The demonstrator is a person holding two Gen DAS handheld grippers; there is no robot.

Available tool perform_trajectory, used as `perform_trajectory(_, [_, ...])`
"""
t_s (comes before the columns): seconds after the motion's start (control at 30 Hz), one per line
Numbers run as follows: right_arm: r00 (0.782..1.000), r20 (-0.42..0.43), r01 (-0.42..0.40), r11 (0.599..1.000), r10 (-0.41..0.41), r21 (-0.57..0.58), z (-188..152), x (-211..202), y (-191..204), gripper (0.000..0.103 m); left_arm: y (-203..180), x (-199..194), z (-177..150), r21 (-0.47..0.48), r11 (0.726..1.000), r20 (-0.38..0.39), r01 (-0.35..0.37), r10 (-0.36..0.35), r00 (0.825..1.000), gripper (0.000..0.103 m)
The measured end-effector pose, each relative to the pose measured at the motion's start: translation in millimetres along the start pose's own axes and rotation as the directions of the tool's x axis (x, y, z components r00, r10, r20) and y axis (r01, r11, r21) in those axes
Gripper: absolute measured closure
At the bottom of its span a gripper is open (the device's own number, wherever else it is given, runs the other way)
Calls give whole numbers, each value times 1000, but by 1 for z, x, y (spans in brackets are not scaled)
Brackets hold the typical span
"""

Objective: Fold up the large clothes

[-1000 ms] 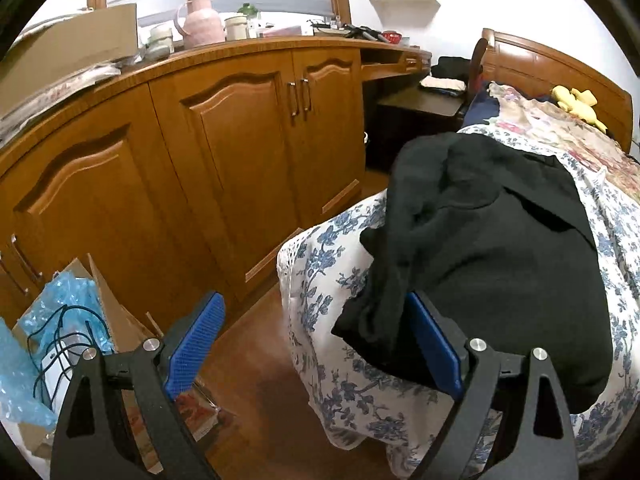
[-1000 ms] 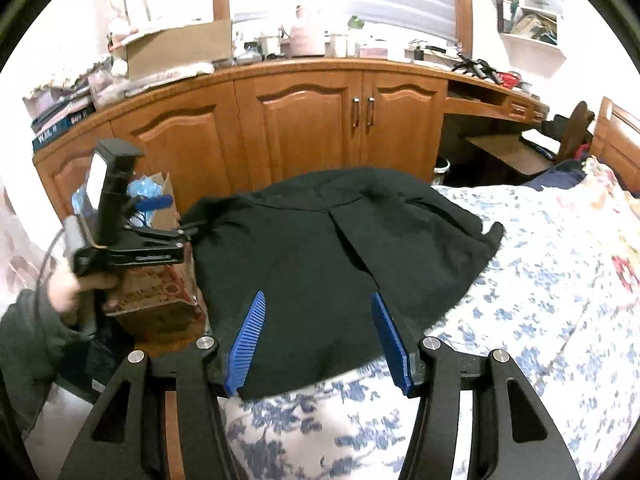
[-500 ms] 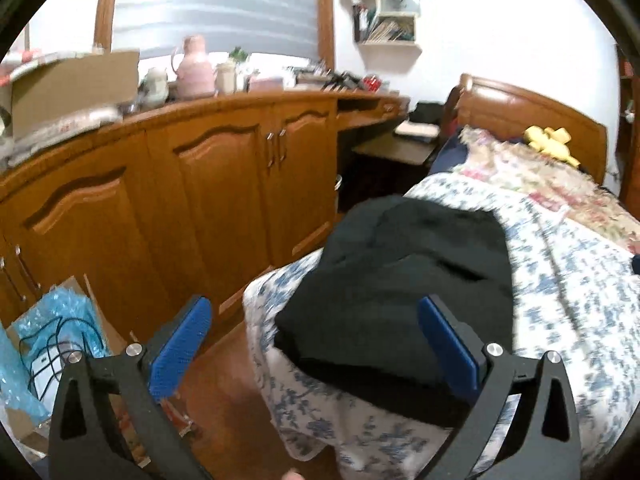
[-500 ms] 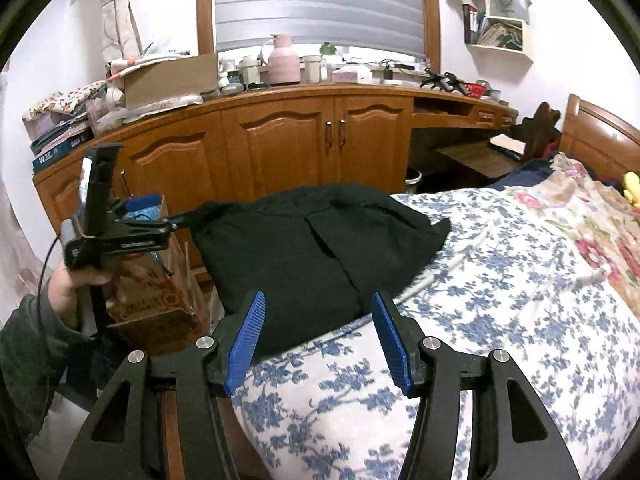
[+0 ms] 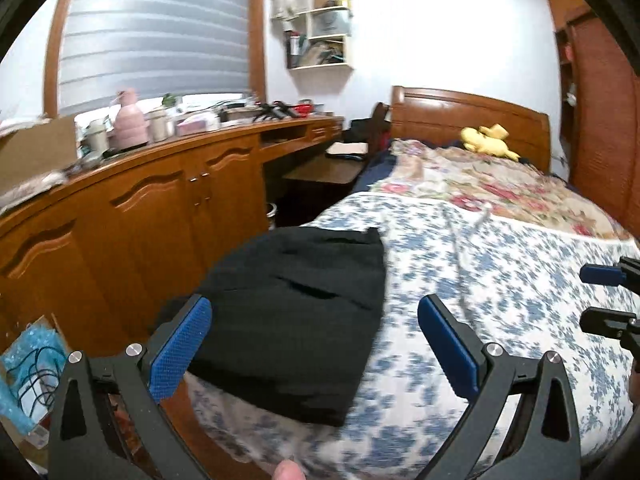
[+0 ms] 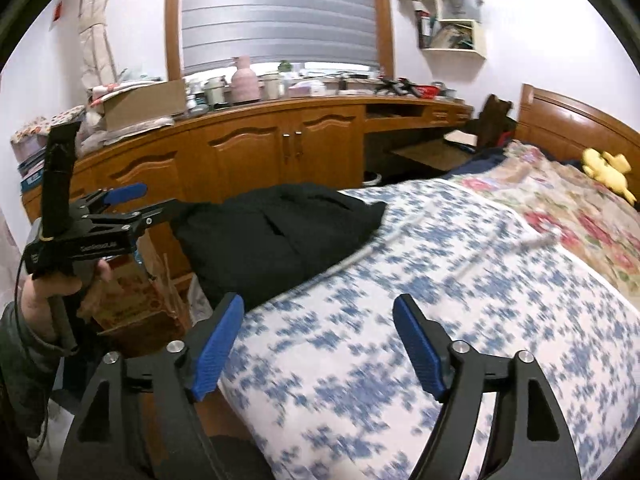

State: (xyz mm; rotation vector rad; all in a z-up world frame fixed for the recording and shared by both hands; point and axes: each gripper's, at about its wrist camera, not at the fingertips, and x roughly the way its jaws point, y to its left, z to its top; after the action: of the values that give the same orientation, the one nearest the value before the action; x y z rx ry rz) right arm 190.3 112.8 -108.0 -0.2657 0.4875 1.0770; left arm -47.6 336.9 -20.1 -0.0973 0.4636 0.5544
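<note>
A black garment (image 5: 296, 316) lies folded on the near left corner of the bed, on the blue-flowered sheet (image 5: 500, 280). It also shows in the right wrist view (image 6: 280, 232), beyond my right gripper. My left gripper (image 5: 316, 340) is open and empty, held above the garment's near edge. It shows from the side in the right wrist view (image 6: 140, 206), left of the garment. My right gripper (image 6: 316, 344) is open and empty above the bare sheet (image 6: 400, 320). Its fingertips (image 5: 600, 274) show at the right edge of the left wrist view.
Wooden cabinets (image 5: 168, 216) with a cluttered countertop run along the left of the bed. A cardboard box (image 6: 132, 292) stands on the floor by the bed corner. A yellow plush toy (image 5: 486, 142) lies by the wooden headboard (image 5: 472, 120). A flowered quilt (image 5: 500, 188) covers the far bed.
Both grippers have pulled back and risen away from the garment, and both views have swung right toward the headboard. The garment lies still on the bed corner.
</note>
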Motion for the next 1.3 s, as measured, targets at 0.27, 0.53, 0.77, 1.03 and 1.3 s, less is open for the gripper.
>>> perform_trajectory(0.27, [994,15,111,992,-113,67,-38,-47,-27,22,-98,-1,-8,78,985,-47,153,-150,988,0])
perform_trajectory(0.53, [971,13,235,961,-239,149,-77,-107,-44,22,-187,-14,-19,109,944,-78,312,-305,949,0])
perform_trajectory(0.77, [936,-15,345,903,-353,258,-109,-162,-51,22,-248,-37,-27,161,898,-87,409,-399,913,0])
perform_trajectory(1.03, [875,-36,462,814,-482,352,-136,-238,-30,22,-295,-68,-38,185,853,-101,488,-478,873,0])
perform_trajectory(1.3, [832,-10,512,761,-555,397,-141,-300,3,22,-315,-103,-36,178,834,-91,522,-515,853,0])
